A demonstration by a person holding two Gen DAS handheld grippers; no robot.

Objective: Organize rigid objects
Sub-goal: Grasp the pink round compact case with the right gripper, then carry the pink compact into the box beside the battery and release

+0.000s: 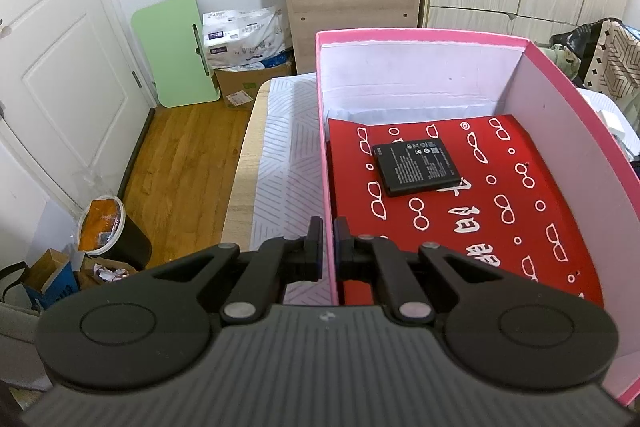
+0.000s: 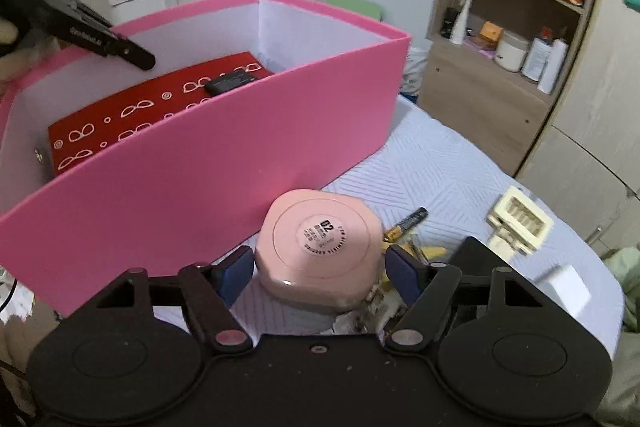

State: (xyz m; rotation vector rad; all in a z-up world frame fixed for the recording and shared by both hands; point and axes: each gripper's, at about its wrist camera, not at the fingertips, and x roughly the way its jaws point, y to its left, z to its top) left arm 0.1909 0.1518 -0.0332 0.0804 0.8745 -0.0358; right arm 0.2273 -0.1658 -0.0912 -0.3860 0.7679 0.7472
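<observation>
The right gripper (image 2: 320, 267) stands spread around a pink octagonal plastic compact (image 2: 320, 247), not visibly clamping it, while the left gripper (image 1: 328, 247) pinches the pink cardboard box's wall (image 1: 326, 147). Inside lie a red patterned flat box (image 1: 500, 207) and black battery (image 1: 416, 167); several small items appear left outside.

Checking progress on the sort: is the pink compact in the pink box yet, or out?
Out. The pink compact lies on the white bedspread outside the pink box, between the open right claw pads. The box holds a red case and black battery.

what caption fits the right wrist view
Open right gripper straddling a pink octagonal compact beside the pink cardboard box.
</observation>
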